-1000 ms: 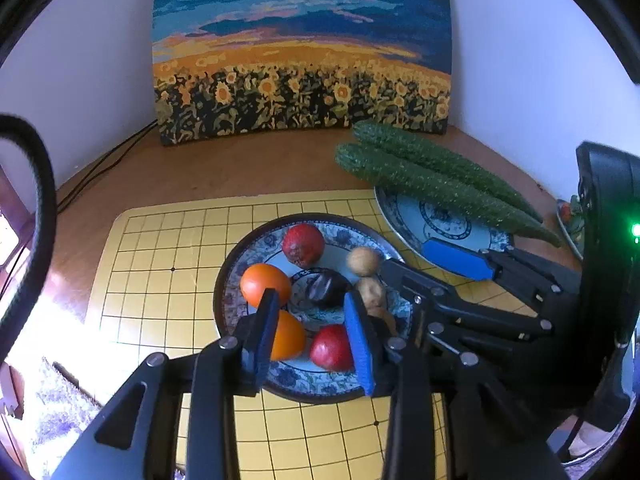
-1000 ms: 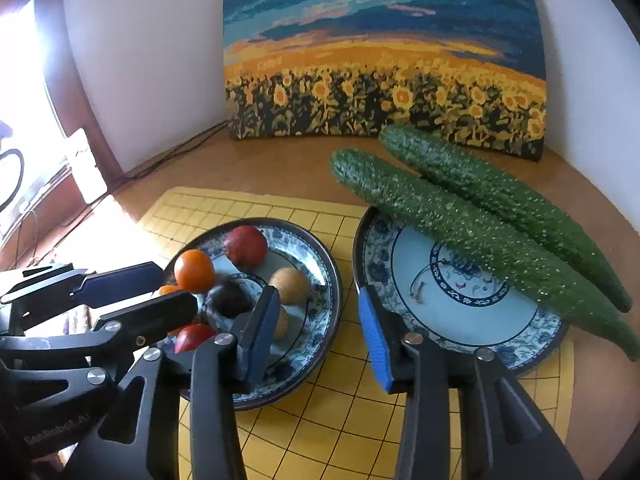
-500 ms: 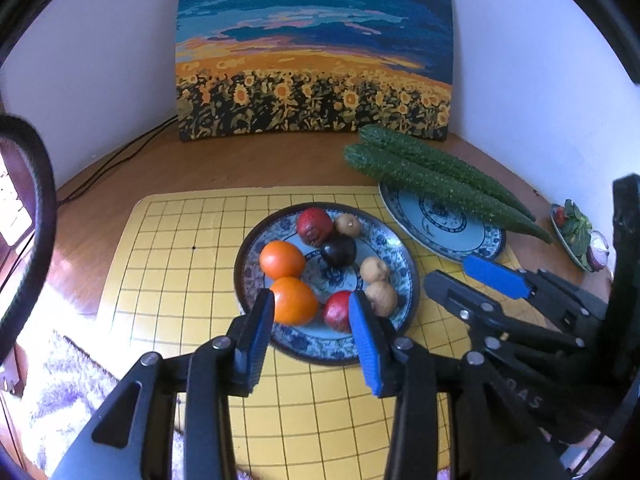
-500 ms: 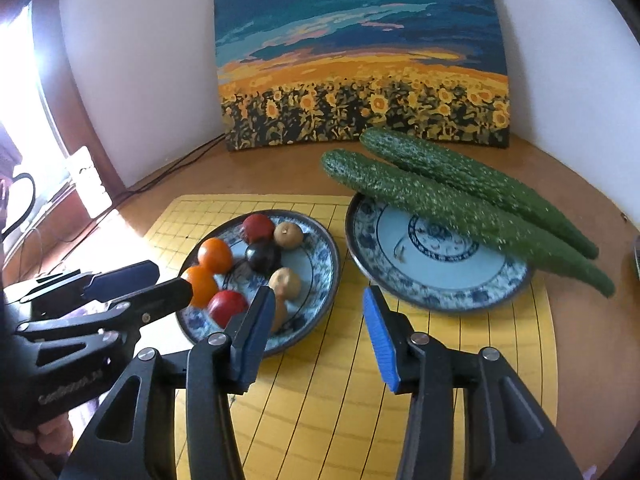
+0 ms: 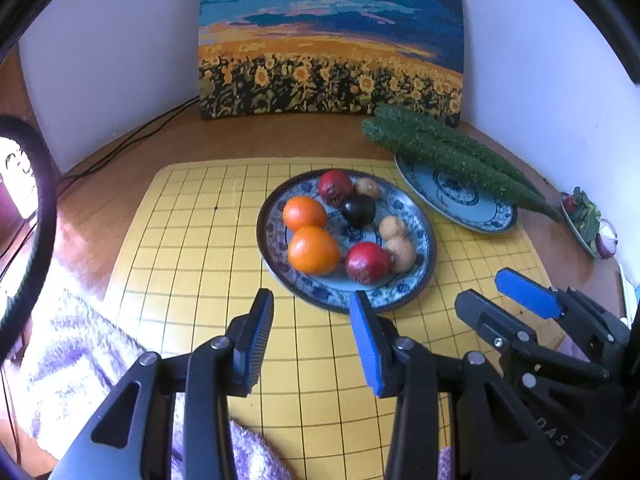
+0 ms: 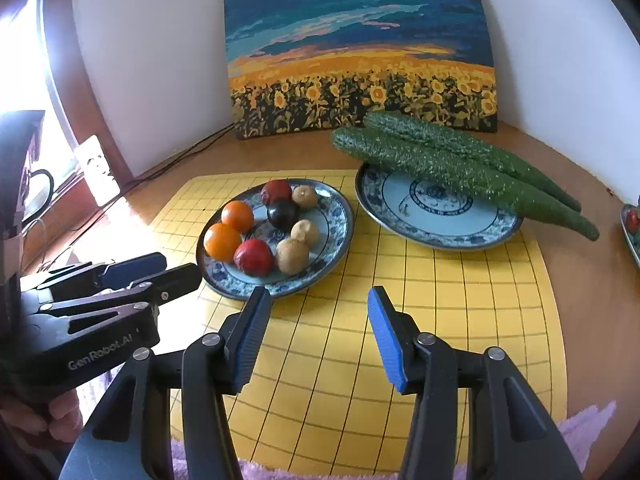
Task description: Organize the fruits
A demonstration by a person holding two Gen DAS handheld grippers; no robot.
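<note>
Now both the left gripper (image 5: 310, 336) and right gripper (image 6: 314, 336) are opening with nothing between their jaws, over the yellow grid mat (image 6: 440, 320). Just ahead sits the fruit plate (image 5: 420, 280); beyond, two cucumbers (image 6: 440, 164) cross a second plate (image 6: 440, 224).

Left tongs (image 5: 312, 340) and right tongs (image 6: 316, 336), side by side, are opening, both empty.

Both wrist views share fruit plate (image 5: 424, 276).

The right claw (image 6: 314, 334), empty, opens above the yellow mat (image 6: 440, 300) near the fruit plate (image 6: 336, 232).
</note>
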